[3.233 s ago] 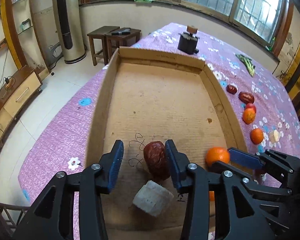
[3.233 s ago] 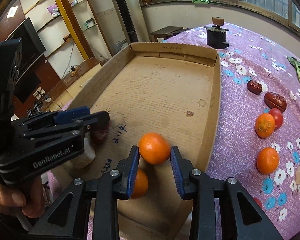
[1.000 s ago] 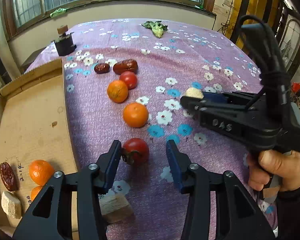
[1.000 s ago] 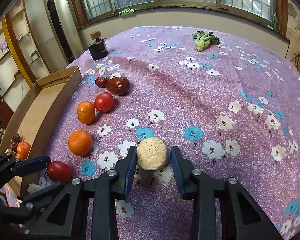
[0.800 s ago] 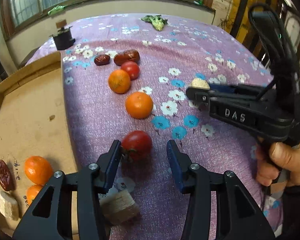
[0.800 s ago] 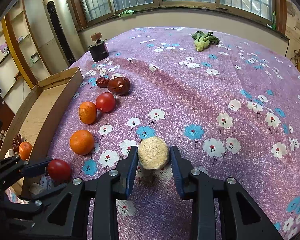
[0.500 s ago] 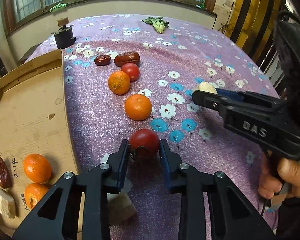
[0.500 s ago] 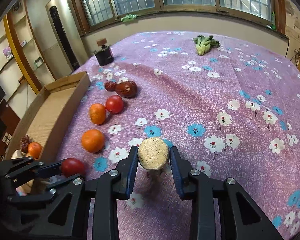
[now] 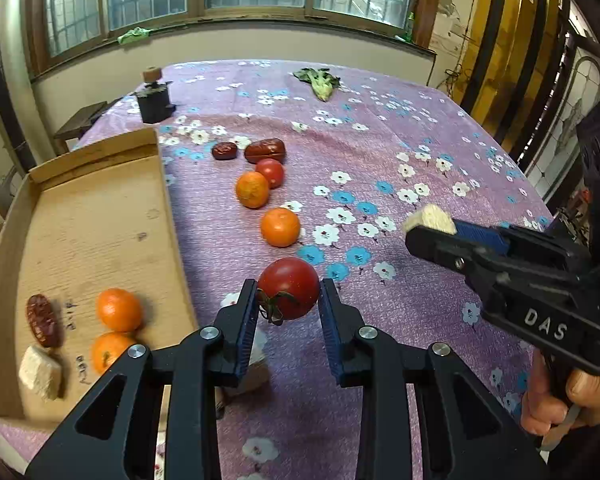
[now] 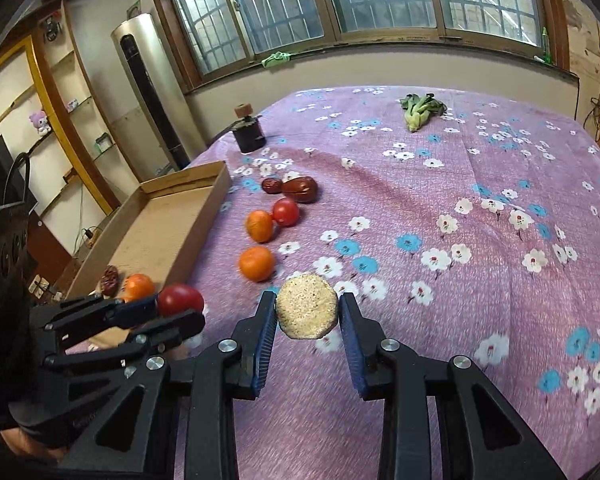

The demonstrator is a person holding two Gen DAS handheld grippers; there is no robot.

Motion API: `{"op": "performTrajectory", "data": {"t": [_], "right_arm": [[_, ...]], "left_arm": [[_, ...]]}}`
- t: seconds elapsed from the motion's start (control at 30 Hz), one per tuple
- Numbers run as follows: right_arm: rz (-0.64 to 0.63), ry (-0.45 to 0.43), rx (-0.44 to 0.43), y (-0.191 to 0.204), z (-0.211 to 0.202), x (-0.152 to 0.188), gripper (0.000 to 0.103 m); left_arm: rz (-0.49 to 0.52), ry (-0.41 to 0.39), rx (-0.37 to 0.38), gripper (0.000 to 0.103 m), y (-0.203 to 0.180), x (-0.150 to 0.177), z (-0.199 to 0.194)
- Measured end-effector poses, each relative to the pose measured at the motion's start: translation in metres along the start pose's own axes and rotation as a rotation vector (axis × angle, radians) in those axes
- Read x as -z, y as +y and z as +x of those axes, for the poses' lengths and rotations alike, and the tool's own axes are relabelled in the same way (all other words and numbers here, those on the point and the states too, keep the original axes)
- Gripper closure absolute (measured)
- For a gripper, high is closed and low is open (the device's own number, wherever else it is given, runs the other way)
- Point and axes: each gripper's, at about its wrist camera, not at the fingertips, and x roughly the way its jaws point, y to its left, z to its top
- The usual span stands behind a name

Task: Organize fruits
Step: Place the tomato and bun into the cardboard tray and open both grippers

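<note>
Tomato (image 9: 289,287) sits clamped inside left claw (image 9: 288,300).

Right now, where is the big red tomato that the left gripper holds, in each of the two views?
Left wrist view: the tomato sits low at centre, clamped between the left gripper fingers.
Right wrist view: the same tomato appears at lower left, at the tip of the left gripper.
Shared landmark: the cardboard box, left of the fruit row in both.
</note>
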Motion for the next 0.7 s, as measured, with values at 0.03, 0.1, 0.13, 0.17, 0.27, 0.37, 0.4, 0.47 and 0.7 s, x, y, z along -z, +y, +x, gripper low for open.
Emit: {"op": "performTrajectory", "data": {"t": [0.03, 0.1, 0.13, 0.17, 0.27, 0.37, 0.4, 0.47, 0.7], "right_arm": [[0.0, 0.0, -0.007, 0.003, -0.002, 0.002, 0.071], [-0.003, 0.003, -0.014, 0.007, -0.004, 0.004, 0.071], [-0.005, 0.005, -0.017, 0.009, -0.004, 0.006, 0.071], [-0.006, 0.006, -0.019, 0.011, -0.004, 0.006, 0.071], [-0.013, 0.013, -0.028, 0.017, -0.004, 0.009, 0.071], [-0.023, 0.02, -0.037, 0.024, -0.004, 0.011, 0.071], [-0.026, 0.02, -0.039, 0.026, -0.004, 0.011, 0.071], [-0.033, 0.022, -0.045, 0.03, -0.004, 0.011, 0.071], [-0.057, 0.028, -0.058, 0.043, -0.002, 0.011, 0.071]], "left_arm": [[-0.001, -0.004, -0.005, 0.075, 0.001, 0.001, -0.002], [-0.005, -0.011, -0.013, 0.075, 0.004, 0.002, -0.007], [-0.007, -0.013, -0.016, 0.075, 0.005, 0.003, -0.008], [-0.01, -0.015, -0.018, 0.075, 0.007, 0.004, -0.01], [-0.022, -0.021, -0.025, 0.075, 0.012, 0.006, -0.014], [-0.035, -0.029, -0.031, 0.075, 0.018, 0.007, -0.017], [-0.038, -0.031, -0.032, 0.075, 0.019, 0.007, -0.019], [-0.047, -0.036, -0.037, 0.075, 0.024, 0.007, -0.021], [-0.07, -0.045, -0.042, 0.075, 0.036, 0.009, -0.025]]}}
